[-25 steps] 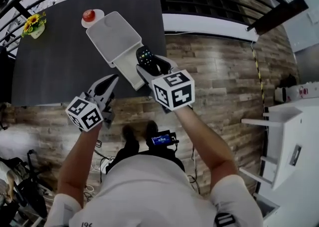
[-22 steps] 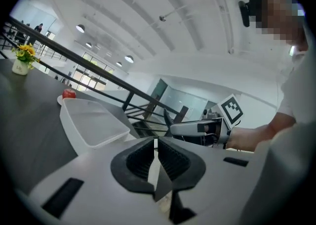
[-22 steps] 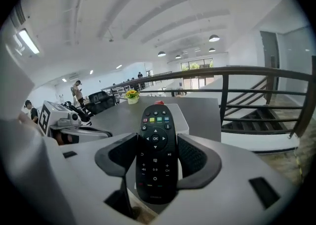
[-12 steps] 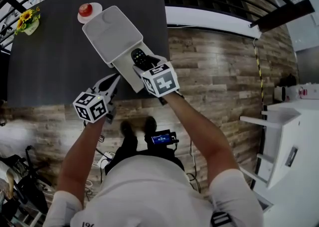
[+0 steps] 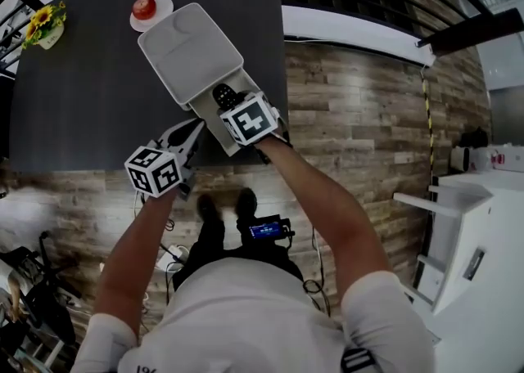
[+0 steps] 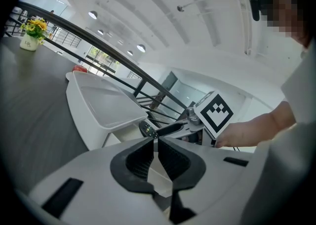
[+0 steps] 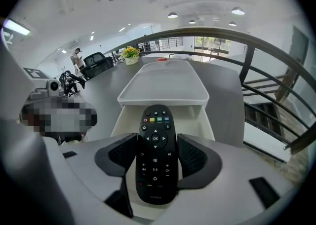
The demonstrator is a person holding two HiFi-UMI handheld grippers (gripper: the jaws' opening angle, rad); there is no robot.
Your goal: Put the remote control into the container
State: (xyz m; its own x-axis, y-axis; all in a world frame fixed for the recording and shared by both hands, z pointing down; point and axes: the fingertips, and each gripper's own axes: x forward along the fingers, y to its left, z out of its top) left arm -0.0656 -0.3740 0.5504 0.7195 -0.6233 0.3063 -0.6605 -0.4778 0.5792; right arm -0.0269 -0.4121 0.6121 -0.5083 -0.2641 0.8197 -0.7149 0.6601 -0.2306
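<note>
While the right tool (image 7: 157, 142) is clamped on the remote control (image 7: 156, 120), holding it over the near open compartment of the white container (image 5: 190, 52) at the desk's (image 5: 82, 93) edge, the left tool (image 6: 156, 142) hangs beside it with jaws together, empty. Beyond the container stand a red object (image 5: 145, 8) on a small plate and yellow flowers (image 5: 45, 24).

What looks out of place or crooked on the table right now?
Nothing is spilled or damaged. The only oddity: the white container sits diagonal to the edges of the table. The remote sits straight in the right gripper, above the container's open end; the left gripper is shut and empty.
</note>
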